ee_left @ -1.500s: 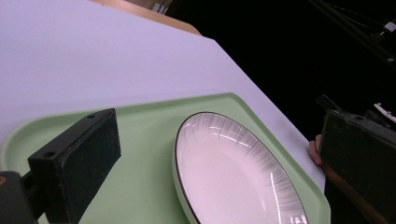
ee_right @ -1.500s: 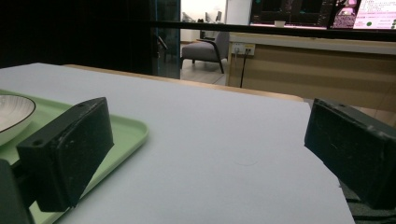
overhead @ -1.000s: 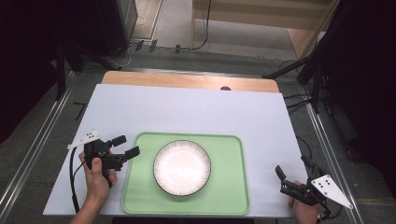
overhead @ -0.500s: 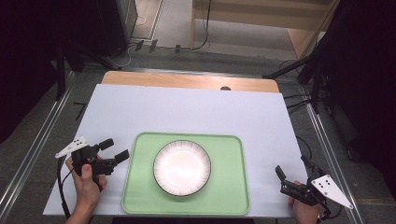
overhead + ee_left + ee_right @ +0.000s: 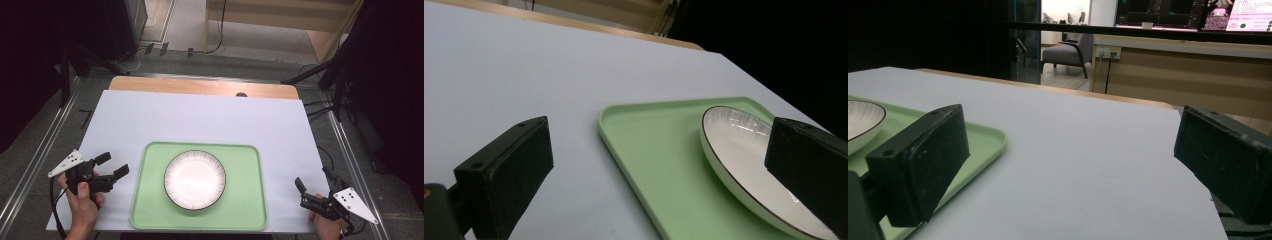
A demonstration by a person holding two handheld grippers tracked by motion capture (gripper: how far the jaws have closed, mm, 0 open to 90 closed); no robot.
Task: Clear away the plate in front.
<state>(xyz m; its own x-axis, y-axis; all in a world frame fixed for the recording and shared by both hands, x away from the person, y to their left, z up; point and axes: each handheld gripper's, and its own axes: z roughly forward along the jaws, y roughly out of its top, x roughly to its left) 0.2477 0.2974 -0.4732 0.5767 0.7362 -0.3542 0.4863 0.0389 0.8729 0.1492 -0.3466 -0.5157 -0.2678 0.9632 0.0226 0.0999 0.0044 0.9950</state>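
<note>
I am holding my left gripper (image 5: 111, 167) just beside the near-left edge of the green tray (image 5: 150, 210), its jaws standing wide apart with nothing between them. Through the left gripper view I am looking along those jaws at the tray's rim (image 5: 624, 150) ahead and at the white plate (image 5: 754, 165) sitting on it, a little farther off to that gripper's right. My right gripper (image 5: 314, 186) is hovering near the table's near-right corner, well apart from the tray, and it too is released and empty; in the right gripper view the tray's corner (image 5: 988, 142) lies off to its left, with the plate (image 5: 860, 120) beyond.

I judge the work to be at its very start: neither gripper is touching anything, and the plate is resting in the middle of the tray. Closing on the tray or plate and moving it is all left to do.

Counting: one tray, one plate, one white table sheet (image 5: 200, 120), two grippers.
</note>
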